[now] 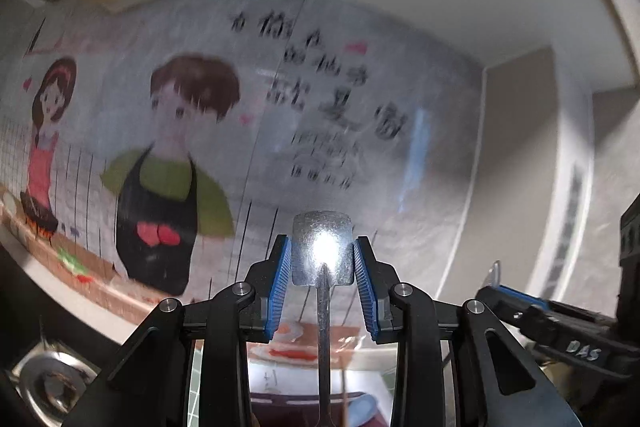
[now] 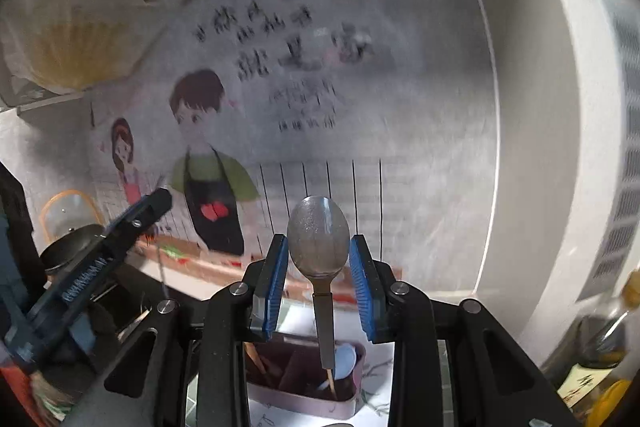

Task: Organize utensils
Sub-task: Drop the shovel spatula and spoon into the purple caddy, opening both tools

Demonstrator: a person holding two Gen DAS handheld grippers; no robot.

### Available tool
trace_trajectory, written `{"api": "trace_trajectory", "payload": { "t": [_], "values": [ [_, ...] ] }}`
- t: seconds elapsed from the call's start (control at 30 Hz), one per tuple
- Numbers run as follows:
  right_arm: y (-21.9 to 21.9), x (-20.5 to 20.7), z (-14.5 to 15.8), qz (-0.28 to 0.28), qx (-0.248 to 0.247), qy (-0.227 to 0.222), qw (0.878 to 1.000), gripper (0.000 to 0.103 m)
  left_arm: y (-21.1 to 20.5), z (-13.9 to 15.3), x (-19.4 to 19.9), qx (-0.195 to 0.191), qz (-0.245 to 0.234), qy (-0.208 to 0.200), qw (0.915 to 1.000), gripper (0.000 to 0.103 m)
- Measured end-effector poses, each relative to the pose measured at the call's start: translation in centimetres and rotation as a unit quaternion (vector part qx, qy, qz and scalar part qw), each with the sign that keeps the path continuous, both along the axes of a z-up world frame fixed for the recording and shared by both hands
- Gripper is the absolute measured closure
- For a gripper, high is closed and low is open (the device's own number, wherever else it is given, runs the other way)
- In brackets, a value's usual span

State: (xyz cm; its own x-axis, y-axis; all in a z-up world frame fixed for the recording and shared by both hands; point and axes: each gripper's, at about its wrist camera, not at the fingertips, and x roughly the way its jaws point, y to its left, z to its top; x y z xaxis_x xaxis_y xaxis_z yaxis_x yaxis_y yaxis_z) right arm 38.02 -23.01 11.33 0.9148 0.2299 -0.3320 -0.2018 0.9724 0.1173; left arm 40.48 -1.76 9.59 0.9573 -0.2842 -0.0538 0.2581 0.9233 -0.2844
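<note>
My left gripper (image 1: 322, 259) is shut on a square-headed metal spoon (image 1: 322, 251), its handle hanging down toward a pink utensil holder (image 1: 312, 401). My right gripper (image 2: 319, 255) is shut on a round metal spoon (image 2: 318, 235) by its bowl, handle hanging down over the pink utensil holder (image 2: 304, 399). The holder has compartments with wooden chopsticks (image 2: 256, 359) and a light blue spoon (image 2: 344, 361) in it. The right gripper shows at the right of the left wrist view (image 1: 496, 273); the left gripper shows at the left of the right wrist view (image 2: 160, 187).
A wall with a cartoon cooking poster (image 2: 212, 167) stands behind. A white appliance (image 2: 560, 147) is at the right. A black pot (image 2: 76, 247) with a glass lid (image 2: 68, 211) sits at the left. Bottles (image 2: 612, 339) stand at the far right. A sink drain (image 1: 52, 383) lies lower left.
</note>
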Motion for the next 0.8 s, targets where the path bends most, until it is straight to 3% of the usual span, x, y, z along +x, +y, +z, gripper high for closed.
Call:
{"api": "trace_trajectory", "payload": {
  "t": [0.17, 0.33, 0.47, 0.5, 0.57, 0.8],
  "values": [
    [-0.9, 3.4, -4.7, 0.000, 0.026, 0.057, 0.998, 0.074, -0.9, -5.7, 3.8, 0.002, 0.019, 0.057, 0.9982, 0.070],
    [-0.6, 5.3, -7.6, 0.003, 0.027, 0.087, 0.996, 0.074, -1.2, -9.1, 6.2, 0.000, 0.023, 0.090, 0.9957, 0.070],
    [-0.8, 6.2, -9.7, 0.011, 0.037, 0.126, 0.991, 0.072, -0.9, -11.3, 6.8, -0.018, -0.004, 0.129, 0.9915, 0.068],
    [-0.9, 6.6, -10.4, 0.022, 0.045, 0.148, 0.988, 0.072, -0.7, -11.7, 6.7, -0.022, -0.019, 0.142, 0.9894, 0.063],
    [-1.0, 6.6, -11.3, 0.026, 0.044, 0.166, 0.985, 0.072, -0.8, -11.9, 6.4, -0.022, -0.034, 0.157, 0.9868, 0.053],
    [-2.4, 2.7, -9.0, -0.016, 0.021, 0.122, 0.992, 0.071, 1.7, -7.4, 2.0, 0.000, -0.031, 0.153, 0.9876, 0.048]
  ]
}}
